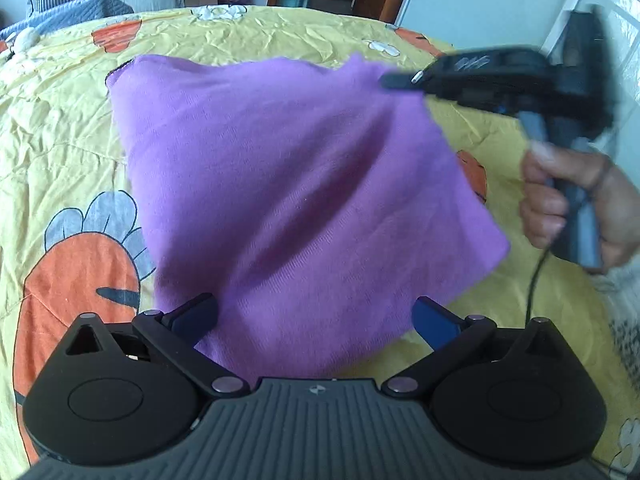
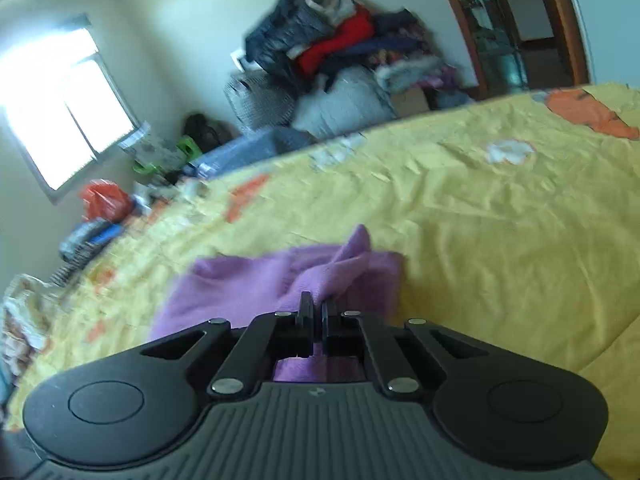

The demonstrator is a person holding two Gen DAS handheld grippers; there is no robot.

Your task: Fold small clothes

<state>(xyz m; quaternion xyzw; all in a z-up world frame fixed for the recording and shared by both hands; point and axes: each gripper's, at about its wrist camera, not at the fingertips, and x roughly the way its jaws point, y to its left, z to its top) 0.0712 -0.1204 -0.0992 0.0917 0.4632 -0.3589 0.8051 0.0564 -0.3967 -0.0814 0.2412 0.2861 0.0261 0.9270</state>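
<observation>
Yellow, crinkled bedding printed with orange carrot figures and white flowers (image 1: 280,36) fills my view as the work surface. Nearest my left camera, my left gripper (image 1: 316,316) has its two blue-tipped fingers spread as wide as they go, and nothing is pinched between them; they stand over the near edge of the purple knitted garment (image 1: 288,184), which lies spread on the bedding in a rough square with a long crease across it. To the right of that cloth I see a person's hand (image 1: 576,204) wrapped around the handle of my right gripper (image 1: 394,80), whose tips meet the garment's far right corner. From the right camera, that gripper's jaws are pressed together on a bunched-up fold of the purple fabric, which rises in a small peak just ahead of the fingers (image 2: 306,308). Beyond the bed, a heap of clothes and bags (image 2: 336,48) sits against the wall, with a bright window (image 2: 68,108) to its left.
</observation>
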